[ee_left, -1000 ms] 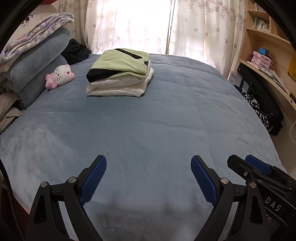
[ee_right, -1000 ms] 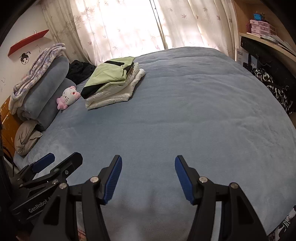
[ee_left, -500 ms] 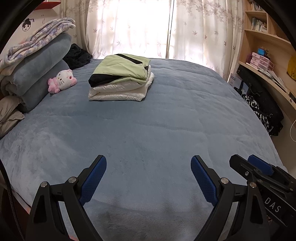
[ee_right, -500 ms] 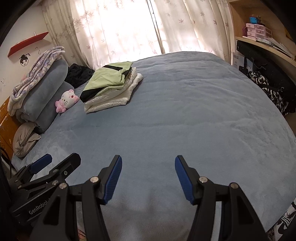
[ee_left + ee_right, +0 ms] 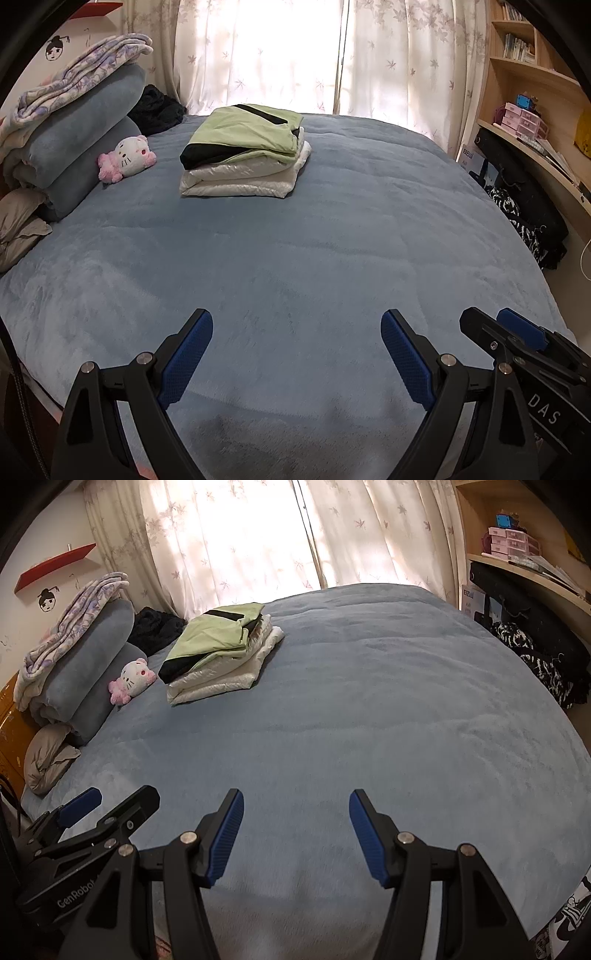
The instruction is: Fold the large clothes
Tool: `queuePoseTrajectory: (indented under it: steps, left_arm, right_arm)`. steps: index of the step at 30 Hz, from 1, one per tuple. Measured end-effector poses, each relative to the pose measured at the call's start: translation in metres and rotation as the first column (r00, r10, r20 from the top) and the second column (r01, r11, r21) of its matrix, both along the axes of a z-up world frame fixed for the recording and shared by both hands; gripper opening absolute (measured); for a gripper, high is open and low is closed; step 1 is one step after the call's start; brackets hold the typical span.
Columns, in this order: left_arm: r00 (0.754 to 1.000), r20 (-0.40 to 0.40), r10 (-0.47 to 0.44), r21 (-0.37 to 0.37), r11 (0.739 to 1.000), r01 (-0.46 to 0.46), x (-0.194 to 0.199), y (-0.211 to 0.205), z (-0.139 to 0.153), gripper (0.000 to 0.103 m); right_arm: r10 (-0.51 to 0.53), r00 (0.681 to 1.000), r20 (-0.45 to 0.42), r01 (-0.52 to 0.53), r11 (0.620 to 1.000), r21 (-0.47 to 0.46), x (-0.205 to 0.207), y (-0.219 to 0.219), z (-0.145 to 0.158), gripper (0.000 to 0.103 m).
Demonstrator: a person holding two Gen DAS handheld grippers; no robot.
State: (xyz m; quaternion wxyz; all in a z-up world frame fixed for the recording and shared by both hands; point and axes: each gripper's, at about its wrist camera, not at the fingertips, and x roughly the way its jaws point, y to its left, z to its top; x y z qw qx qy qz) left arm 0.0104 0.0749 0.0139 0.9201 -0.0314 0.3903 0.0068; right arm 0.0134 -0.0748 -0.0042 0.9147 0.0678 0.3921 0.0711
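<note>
Rolled blue blankets (image 5: 74, 122) and Hello Kitty plush (image 5: 127, 157) banked at far-left bed edge, out of working area. Folded jackets (image 5: 243, 151), green-and-black over white, stacked beyond plush near curtained window (image 5: 288, 55) — likely done pile, parked clear of fold zone. Blue bedspread (image 5: 314, 229) bare in front. Left claw (image 5: 295, 354) spread wide, gripping nothing. Right claw (image 5: 295, 834) likewise wide apart, nothing held, low over near edge.

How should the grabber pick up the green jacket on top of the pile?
Probably by its near folded edge, where the black panel shows on the green jacket, coming in low from the front. That edge sits thick and slightly raised above the white folded garment beneath, so a finger could slip under it. Both the left gripper and right gripper are open and empty.
</note>
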Motion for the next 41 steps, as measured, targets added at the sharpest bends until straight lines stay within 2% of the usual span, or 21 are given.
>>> queuePoseTrajectory:
  steps: [35,41]
  left_arm:
    - [1.000,-0.011,-0.002,0.024,1.000,0.002,-0.006,0.007,-0.005,0.089]
    - [0.999,-0.032,-0.005,0.015,1.000,0.005,-0.003,0.013,-0.007,0.089]
  right_arm:
    - [-0.007,1.000,-0.012,0.006,1.000,-0.024,-0.005,0.008,-0.005,0.060]
    - [-0.010,1.000,-0.013,0.009,1.000,-0.030,-0.007,0.010,-0.007,0.060]
